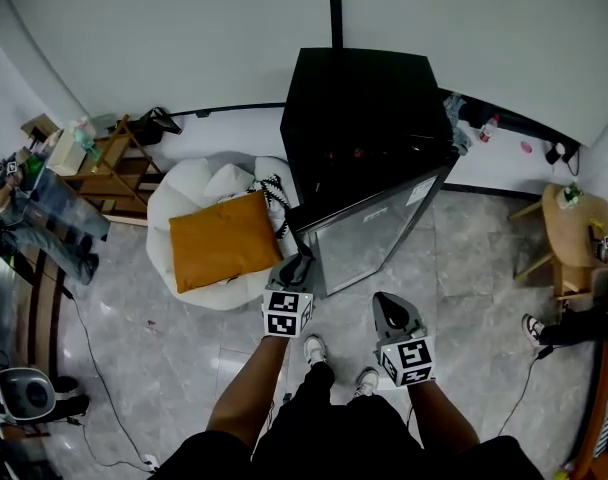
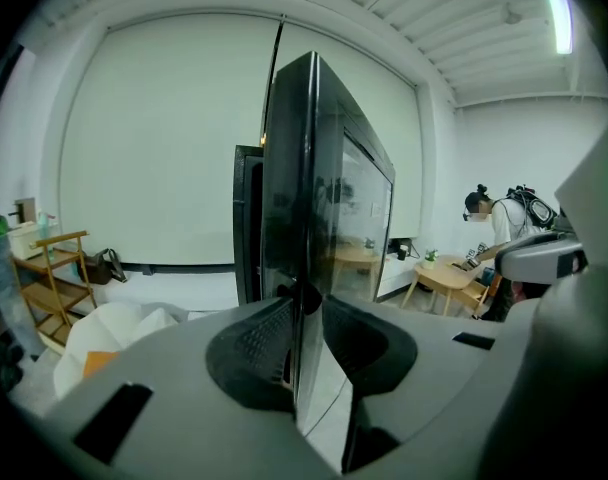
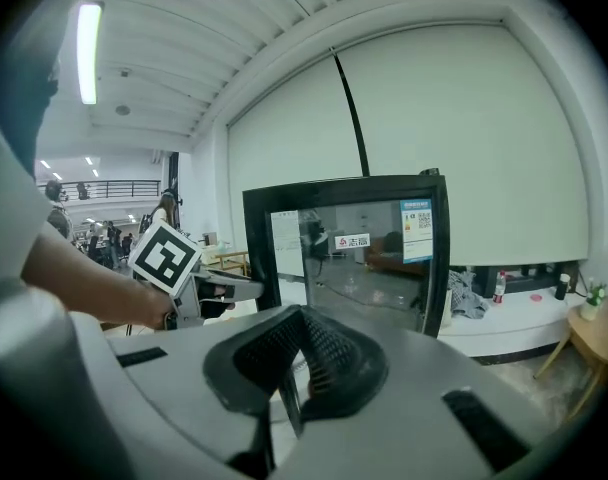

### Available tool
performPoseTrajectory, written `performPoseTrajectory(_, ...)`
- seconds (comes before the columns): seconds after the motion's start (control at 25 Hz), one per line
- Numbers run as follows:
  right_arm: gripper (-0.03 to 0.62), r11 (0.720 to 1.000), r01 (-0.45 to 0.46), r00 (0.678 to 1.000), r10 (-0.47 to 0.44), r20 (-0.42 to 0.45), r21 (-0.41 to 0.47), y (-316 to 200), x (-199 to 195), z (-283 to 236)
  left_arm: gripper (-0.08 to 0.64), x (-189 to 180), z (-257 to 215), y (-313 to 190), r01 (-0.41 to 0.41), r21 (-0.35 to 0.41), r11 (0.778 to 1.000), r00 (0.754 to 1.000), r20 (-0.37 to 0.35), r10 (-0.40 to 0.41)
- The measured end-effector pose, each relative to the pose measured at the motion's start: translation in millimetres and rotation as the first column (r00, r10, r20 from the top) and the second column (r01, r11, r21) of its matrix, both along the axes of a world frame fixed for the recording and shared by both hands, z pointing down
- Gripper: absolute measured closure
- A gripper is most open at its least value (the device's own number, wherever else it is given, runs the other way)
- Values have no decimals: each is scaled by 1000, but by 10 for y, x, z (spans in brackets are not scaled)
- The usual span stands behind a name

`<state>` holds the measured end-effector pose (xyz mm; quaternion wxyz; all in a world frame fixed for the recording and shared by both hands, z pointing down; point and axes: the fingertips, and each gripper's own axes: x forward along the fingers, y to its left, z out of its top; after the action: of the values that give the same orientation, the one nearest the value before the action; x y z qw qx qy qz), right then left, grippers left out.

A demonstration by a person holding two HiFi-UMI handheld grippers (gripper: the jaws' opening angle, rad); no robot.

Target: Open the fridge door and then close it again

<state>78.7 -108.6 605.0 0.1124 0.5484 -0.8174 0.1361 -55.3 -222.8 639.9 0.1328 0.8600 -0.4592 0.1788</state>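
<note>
Looking down from the head view, finds the black fridge against the far wall in the middle of the room, with the fridge door standing partway out toward the near side, hinged on the right and free on the left. Puts the left gripper right at that free edge, probably because leverage is best far from the hinge. Leaves the right gripper near and to the right, just short of the door's face and touching nothing, likely spare for this job. Notes a white beanbag with an orange cushion just left of the door, close enough to crowd a wider swing. Turning to the left gripper view, sees the door's thin edge running upright through the left gripper, with the pads set against its two faces: partly closed and clamped on the door, by the look of it, a hold fit for pulling or pushing alike. Cannot tell from here which way the door is headed. Moving to the right gripper view, shows the right gripper with jaws together, pads meeting at the tips and nothing between them. Faces the door's glassy front squarely, with the left gripper at its left edge.
</note>
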Motion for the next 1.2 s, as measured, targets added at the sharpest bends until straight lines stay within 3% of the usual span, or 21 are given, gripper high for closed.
performPoseTrajectory(0.56,575,997,69,998,-69,14,-26,650,180,-16,472,332,-41,703,38,-16,999,999,29,-38)
performPoseTrajectory(0.88,575,997,80,997,-81,20,15,798,309,-112,476,599,-49,1106,14,-22,1000,999,40,-13)
performPoseTrajectory(1.2,575,992,99,995,-97,-30,83,901,438,-246,476,1001,-75,1546,-59,-20,998,996,58,60)
